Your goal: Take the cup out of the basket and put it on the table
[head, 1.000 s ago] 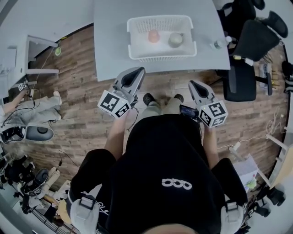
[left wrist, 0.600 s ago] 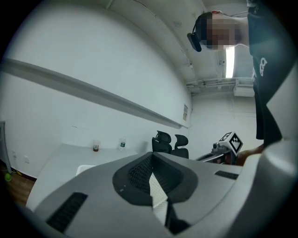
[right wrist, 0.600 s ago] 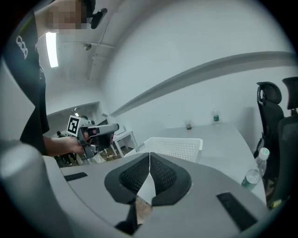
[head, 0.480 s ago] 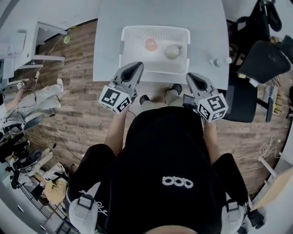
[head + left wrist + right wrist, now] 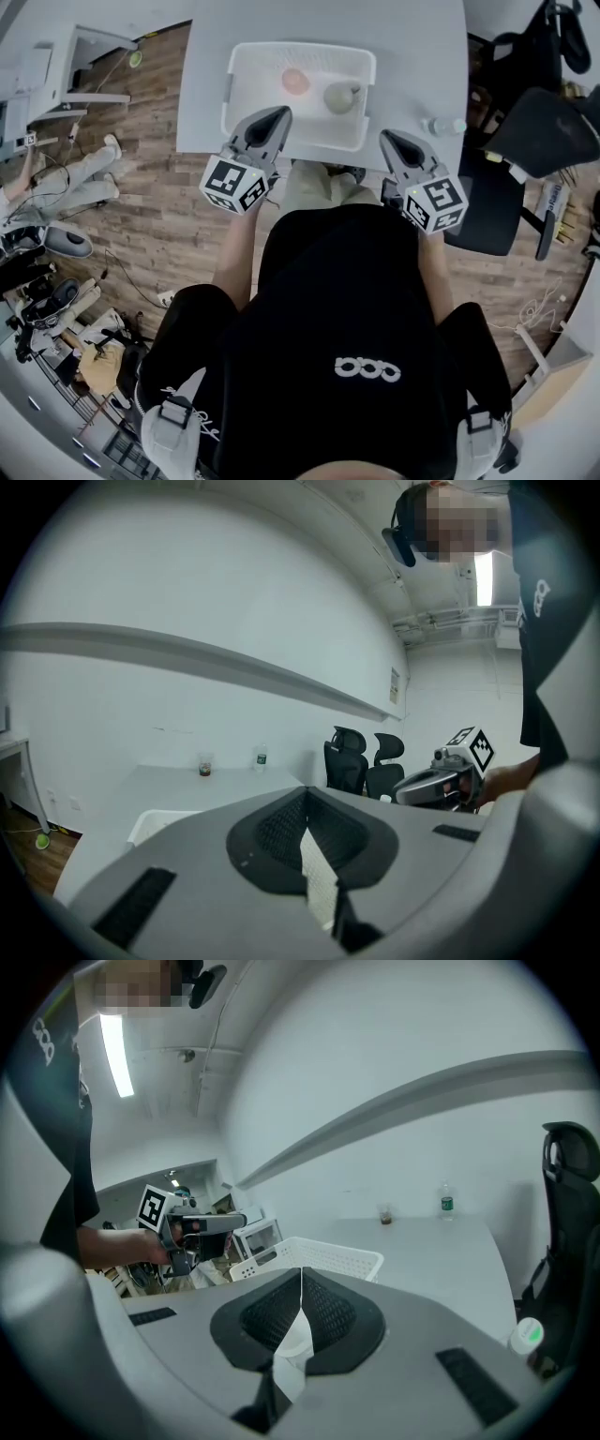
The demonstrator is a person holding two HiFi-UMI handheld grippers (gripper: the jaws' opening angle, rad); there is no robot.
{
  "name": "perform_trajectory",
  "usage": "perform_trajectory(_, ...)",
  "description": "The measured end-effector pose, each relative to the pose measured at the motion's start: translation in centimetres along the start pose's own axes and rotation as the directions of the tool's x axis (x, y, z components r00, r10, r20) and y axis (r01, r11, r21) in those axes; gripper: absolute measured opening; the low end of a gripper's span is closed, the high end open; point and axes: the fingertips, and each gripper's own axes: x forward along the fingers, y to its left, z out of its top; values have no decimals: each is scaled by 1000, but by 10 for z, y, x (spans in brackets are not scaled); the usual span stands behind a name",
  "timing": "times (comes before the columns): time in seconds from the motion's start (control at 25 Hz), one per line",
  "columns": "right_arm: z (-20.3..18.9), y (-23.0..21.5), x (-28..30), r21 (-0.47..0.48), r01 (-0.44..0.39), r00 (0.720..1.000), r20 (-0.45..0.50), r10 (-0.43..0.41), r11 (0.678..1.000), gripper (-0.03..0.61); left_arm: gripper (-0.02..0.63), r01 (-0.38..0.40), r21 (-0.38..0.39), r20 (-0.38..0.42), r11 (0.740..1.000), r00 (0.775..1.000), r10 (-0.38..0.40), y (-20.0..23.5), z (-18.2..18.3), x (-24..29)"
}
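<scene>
A white plastic basket [image 5: 238,108] stands on the grey table [image 5: 412,56]. Inside it are a pink cup [image 5: 295,82] and a pale cup [image 5: 338,97] with a handle. My left gripper [image 5: 280,113] is shut and empty, its tip over the basket's near rim, just short of the pink cup. My right gripper [image 5: 384,138] is shut too, beside the basket's near right corner. The left gripper view has shut jaws [image 5: 304,801] with the basket [image 5: 155,819] low at left. In the right gripper view the basket [image 5: 319,1254] lies beyond the shut jaws [image 5: 300,1277].
A small bottle [image 5: 441,126] stands on the table right of the basket. Black office chairs [image 5: 525,131] crowd the right side. At the table's far end are a drinking cup [image 5: 385,1215] and a water bottle [image 5: 446,1204]. Wooden floor with cables and gear lies left.
The person has stepped up to the table. Both grippers have travelled forward to the basket's near edge, still shut, and the basket now lies directly ahead of them.
</scene>
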Motion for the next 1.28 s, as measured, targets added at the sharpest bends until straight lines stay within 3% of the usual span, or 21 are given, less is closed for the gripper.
perform_trajectory(0.44, -6, -9, 0, 11, -27, 1000, -8, 27, 1000, 23, 8, 27, 3, -57, 1000, 998, -27, -10, -9, 33)
perform_trajectory(1.28, -4, -31, 4, 46, 4, 1000, -6, -4, 999, 23, 8, 57, 26, -148, 998, 988, -52, 7, -11, 74)
